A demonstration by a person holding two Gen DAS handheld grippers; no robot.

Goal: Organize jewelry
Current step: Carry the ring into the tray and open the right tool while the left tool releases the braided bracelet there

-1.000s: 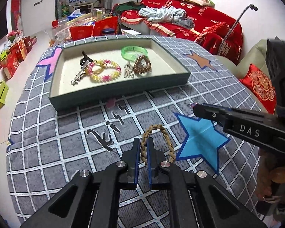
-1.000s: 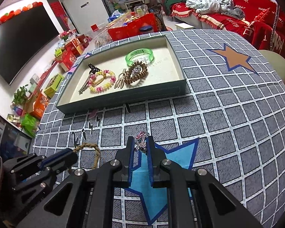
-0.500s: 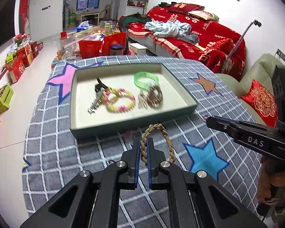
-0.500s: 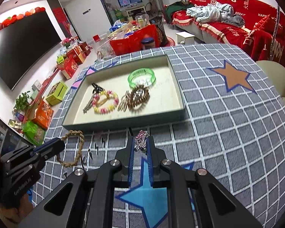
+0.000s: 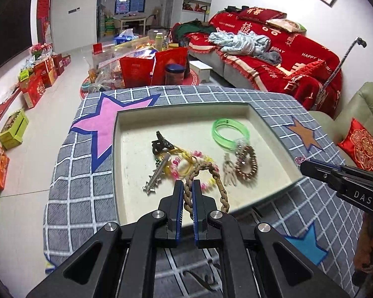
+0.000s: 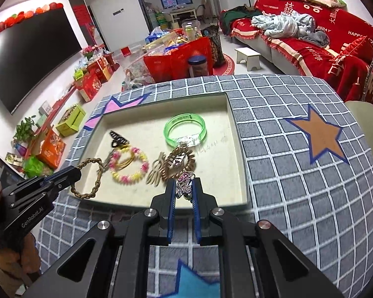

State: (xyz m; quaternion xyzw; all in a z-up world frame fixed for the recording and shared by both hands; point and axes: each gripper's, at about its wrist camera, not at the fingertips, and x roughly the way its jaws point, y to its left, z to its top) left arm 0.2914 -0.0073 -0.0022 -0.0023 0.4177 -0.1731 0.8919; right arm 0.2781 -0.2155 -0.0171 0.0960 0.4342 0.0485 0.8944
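My left gripper is shut on a braided tan rope bracelet and holds it above the near edge of the tray. It also shows in the right wrist view. My right gripper is shut on a small pink and silver sparkly piece above the tray's near wall. In the tray lie a green bangle, a brown bead bracelet, a pink and yellow bead bracelet, a black hair claw and a silver hair clip.
The tray sits on a grey checked cloth with coloured stars. A red-covered sofa stands at the back right. Red boxes and bags crowd the floor beyond the table's far edge. A dark TV screen is on the left wall.
Both grippers have risen from the cloth and moved forward over the tray's near edge, each carrying its piece. The rope bracelet was lifted off the cloth.
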